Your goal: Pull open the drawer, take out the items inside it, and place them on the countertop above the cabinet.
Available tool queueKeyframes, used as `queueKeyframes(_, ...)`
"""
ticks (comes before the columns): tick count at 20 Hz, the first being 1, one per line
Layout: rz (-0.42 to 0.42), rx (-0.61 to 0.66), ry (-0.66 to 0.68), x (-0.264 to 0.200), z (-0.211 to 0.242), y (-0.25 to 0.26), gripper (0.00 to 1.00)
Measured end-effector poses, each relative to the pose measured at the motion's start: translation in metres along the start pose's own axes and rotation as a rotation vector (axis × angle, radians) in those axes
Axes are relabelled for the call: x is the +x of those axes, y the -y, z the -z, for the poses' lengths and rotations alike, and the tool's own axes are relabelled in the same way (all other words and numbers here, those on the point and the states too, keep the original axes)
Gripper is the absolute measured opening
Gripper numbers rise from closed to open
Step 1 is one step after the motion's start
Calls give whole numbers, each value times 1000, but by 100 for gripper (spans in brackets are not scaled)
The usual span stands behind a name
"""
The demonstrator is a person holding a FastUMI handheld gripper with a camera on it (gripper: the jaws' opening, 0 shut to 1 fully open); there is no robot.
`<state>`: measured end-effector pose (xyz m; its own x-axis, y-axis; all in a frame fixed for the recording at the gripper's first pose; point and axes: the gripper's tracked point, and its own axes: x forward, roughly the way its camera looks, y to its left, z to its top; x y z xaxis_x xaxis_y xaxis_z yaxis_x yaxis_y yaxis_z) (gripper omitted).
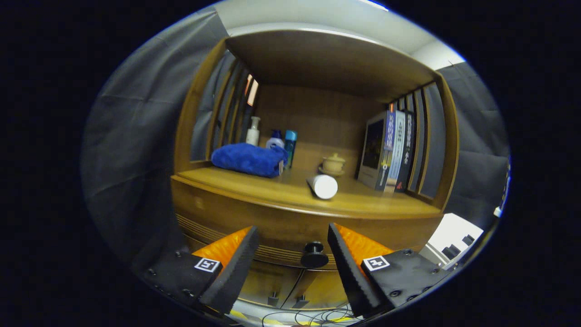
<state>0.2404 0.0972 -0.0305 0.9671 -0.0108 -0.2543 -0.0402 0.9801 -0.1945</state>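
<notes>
A wooden cabinet stands ahead of me, its drawer front [277, 229] closed under the countertop [281, 193]. The drawer's round dark knob [314, 255] sits between my two fingers, a little nearer the right one, with neither finger touching it. My gripper [292, 236] is open, its fingers spread wide at the height of the drawer front. On the countertop a white cylindrical container [323, 185] lies on its side beyond the fingers. What the drawer holds is hidden.
A folded blue towel [249, 159] lies on the countertop's left. Behind it stand bottles [253, 131] and a blue container [290, 147]. A small lidded cup [333, 163] sits at the back. Books [390, 152] stand upright on the right. Two lower cabinet doors [290, 290] hang below the drawer.
</notes>
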Motion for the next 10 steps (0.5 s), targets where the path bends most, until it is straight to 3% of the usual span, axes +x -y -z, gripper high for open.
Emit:
queueKeyframes(4,-58,84,58,-44,-59,4,99)
queueKeyframes(10,20,145,175,-108,-142,64,98)
